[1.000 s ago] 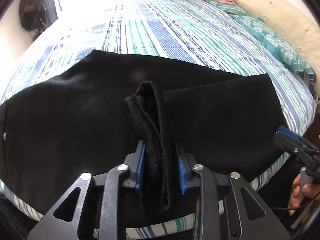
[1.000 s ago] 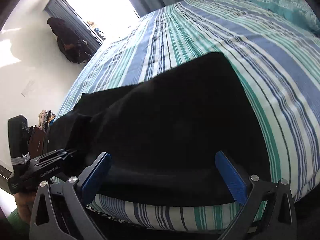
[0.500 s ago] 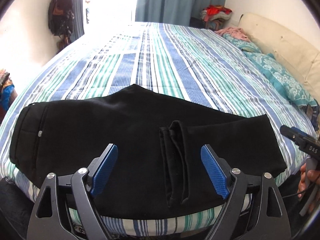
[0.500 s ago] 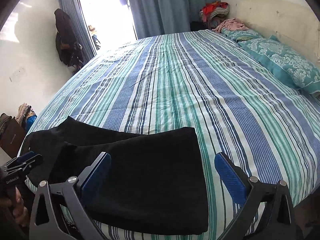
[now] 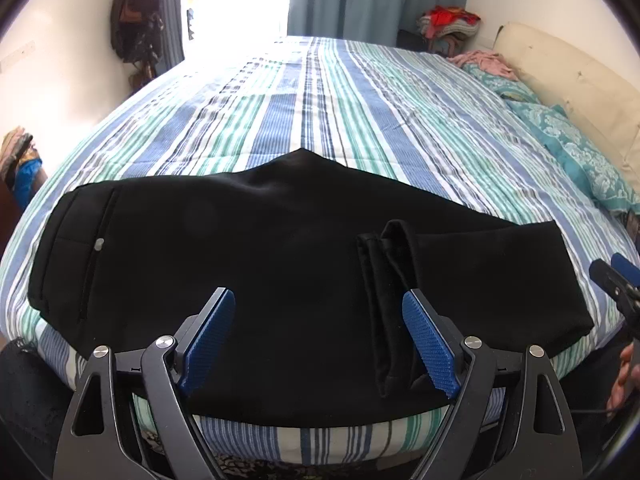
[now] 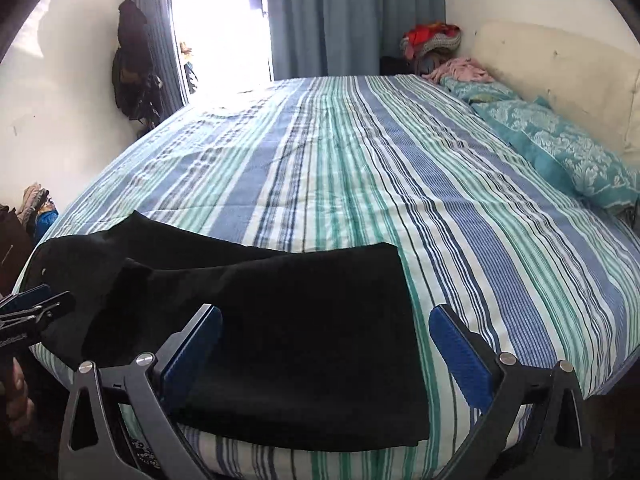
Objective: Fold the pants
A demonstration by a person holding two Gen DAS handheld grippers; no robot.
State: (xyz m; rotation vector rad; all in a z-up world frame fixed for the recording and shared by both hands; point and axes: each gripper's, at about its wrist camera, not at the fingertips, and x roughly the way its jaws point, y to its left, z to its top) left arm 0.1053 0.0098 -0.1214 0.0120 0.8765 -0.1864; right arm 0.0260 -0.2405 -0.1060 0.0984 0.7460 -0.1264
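Black pants lie flat along the near edge of the striped bed, waistband with a small button at the left, legs folded back. The hems lie as a raised dark band on top of the cloth. My left gripper hovers open above the pants with nothing between its blue pads. In the right wrist view the folded end of the pants lies below my right gripper, which is open and empty. The left gripper shows at the left edge there; the right gripper shows at the left view's right edge.
Teal patterned pillows and a cream headboard lie to the right. A pile of clothes sits in the far corner, curtains and a bright doorway behind. Dark bags hang on the left wall. A hand shows at the right edge.
My left gripper let go of the hems, which now lie on the pants, and drew back and up. The right gripper stayed open and rose, tilting more toward the room.
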